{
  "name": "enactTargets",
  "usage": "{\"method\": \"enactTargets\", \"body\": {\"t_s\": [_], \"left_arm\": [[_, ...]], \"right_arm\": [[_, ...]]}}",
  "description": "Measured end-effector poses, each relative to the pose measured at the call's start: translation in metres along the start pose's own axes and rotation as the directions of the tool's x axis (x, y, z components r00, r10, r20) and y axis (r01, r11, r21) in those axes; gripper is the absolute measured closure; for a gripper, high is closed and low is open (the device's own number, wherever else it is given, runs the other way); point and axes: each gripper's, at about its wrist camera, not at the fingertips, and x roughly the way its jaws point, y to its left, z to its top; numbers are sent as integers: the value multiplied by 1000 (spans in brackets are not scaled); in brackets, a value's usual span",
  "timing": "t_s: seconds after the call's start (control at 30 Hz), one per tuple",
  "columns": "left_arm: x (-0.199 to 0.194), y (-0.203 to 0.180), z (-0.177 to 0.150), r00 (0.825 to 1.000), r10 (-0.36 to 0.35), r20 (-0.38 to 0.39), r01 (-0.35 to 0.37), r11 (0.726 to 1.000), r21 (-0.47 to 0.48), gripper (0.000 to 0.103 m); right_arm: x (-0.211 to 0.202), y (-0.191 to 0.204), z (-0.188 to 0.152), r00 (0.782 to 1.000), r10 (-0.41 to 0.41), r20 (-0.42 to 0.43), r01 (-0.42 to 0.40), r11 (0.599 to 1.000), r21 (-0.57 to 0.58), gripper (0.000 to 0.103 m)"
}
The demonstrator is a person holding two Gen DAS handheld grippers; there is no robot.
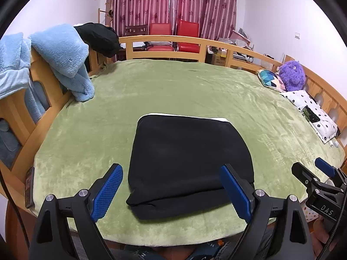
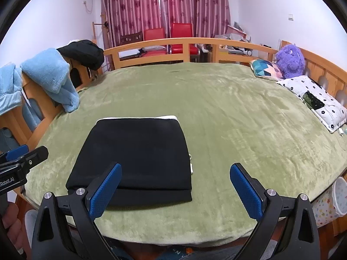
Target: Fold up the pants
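Black pants (image 1: 188, 164) are seen folded into a compact rectangle, laid flat on a green plush blanket (image 1: 195, 91) that covers a wooden-railed bed (image 1: 164, 43). A thin white edge is visible along the far side of the folded bundle. The left gripper (image 1: 171, 192) is held wide apart above the near edge of the bed, with nothing gripped; the pants are framed between its two blue-padded fingers (image 1: 106, 192), and the near folded edge lies just ahead of the tips. The right gripper (image 2: 175, 192) is likewise spread wide and holds nothing; in the right wrist view the pants (image 2: 134, 158) are placed ahead and to the left, partly behind the left finger, while bare blanket is seen between the tips. Light blue fleece (image 1: 65, 58) is draped over the left rail, and a purple plush toy (image 1: 291, 73) and patterned pillows (image 1: 271, 80) are set at the far right
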Motion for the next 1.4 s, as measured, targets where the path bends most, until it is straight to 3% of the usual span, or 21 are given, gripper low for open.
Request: {"method": "enactTargets", "body": {"t_s": [1.4], "left_arm": [[-18, -5, -1, 1000, 11, 15, -11, 1000, -12, 12]], "right_arm": [[-16, 7, 0, 1000, -13, 13, 13, 1000, -6, 4]]}}
